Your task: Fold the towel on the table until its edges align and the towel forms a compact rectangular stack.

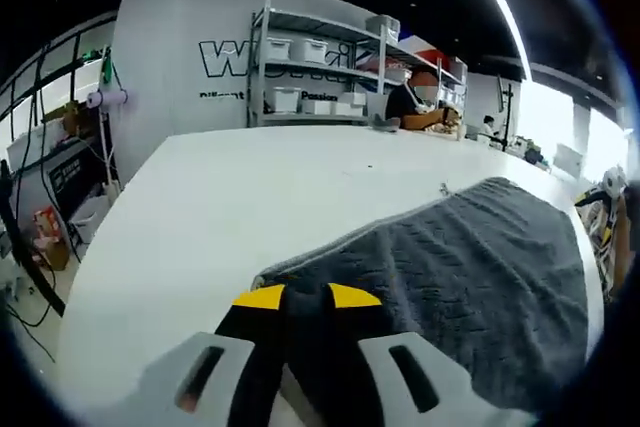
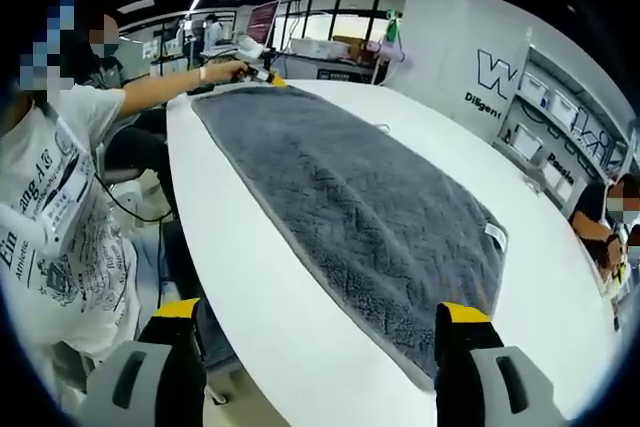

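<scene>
Behind the white table (image 1: 230, 197): metal shelving (image 1: 310, 67) with white bins, a seated person (image 1: 415, 107), a lettered wall. Grey towel (image 2: 350, 207), nubby with a chevron weave, spread flat along the table, tag at one edge. Left gripper (image 1: 305, 297) pinched shut on a towel corner. Right gripper (image 2: 322, 332) spread wide over the opposite end.

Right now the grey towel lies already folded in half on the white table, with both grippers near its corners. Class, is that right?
Not quite: the right gripper view shows the towel spread flat in one layer, unfolded. The rest holds: it lies on the white table, the left gripper and right gripper near its corners.
</scene>
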Tool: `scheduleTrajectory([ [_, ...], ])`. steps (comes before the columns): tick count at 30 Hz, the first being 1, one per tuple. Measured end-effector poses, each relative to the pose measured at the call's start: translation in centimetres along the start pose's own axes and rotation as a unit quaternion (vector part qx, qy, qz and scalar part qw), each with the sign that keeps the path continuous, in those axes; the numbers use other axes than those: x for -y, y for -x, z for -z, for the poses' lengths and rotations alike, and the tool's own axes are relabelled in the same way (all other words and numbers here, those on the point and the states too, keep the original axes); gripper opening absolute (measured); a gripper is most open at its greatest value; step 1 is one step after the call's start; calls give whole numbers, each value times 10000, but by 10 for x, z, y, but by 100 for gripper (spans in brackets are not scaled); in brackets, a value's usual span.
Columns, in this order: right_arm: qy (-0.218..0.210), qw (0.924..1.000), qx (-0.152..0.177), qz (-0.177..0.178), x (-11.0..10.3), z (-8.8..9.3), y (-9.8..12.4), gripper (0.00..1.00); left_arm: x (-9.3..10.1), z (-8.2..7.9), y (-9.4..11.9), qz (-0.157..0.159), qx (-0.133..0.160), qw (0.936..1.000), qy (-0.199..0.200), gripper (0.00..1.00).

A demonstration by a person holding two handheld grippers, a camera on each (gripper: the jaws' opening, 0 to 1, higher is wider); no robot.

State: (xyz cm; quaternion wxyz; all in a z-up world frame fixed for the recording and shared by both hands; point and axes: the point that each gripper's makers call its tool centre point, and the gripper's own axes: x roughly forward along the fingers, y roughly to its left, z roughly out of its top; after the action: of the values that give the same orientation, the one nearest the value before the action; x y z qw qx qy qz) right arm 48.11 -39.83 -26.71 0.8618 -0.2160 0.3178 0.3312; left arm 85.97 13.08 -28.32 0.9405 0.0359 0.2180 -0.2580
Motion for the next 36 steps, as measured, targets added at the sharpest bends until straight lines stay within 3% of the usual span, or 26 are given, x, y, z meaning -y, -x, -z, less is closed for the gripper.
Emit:
scheduleTrajectory([
  [4, -22, 10000, -28, -6, 1, 2, -1, 99, -9, 8, -2, -90, -94, 9999, 72, 10],
  [10, -28, 10000, -26, -35, 1, 1, -5, 99, -23, 4, -4, -150, 50, 9996, 212, 4],
  [15, -26, 10000, -17, -58, -1, 1, -6, 99, -27, 0, -9, -340, -44, 9989, -323, 4],
  [21, -49, 10000, -6, -28, -1, 1, -3, 99, -27, 0, -9, -397, -106, 9985, -363, 4],
  [25, -73, 10000, 23, 19, 0, 0, 3, 99, -18, 2, 0, -397, -207, 9983, -361, 7],
  [28, -79, 9999, 53, 57, 0, -1, 6, 99, 1, -7, 12, -72, -37, 9994, -322, 11],
  [30, -81, 9999, 76, 61, 0, -1, 6, 99, 13, -15, 27, 34, 78, 9992, -380, 12],
  [32, -109, 9999, 101, 71, -1, -1, 6, 99, 27, -25, 46, 221, 246, 9984, -452, 19],
  [36, -116, 9998, 135, 80, -2, -3, 7, 99, 51, -29, 84, 478, 365, 9969, -497, 34],
])
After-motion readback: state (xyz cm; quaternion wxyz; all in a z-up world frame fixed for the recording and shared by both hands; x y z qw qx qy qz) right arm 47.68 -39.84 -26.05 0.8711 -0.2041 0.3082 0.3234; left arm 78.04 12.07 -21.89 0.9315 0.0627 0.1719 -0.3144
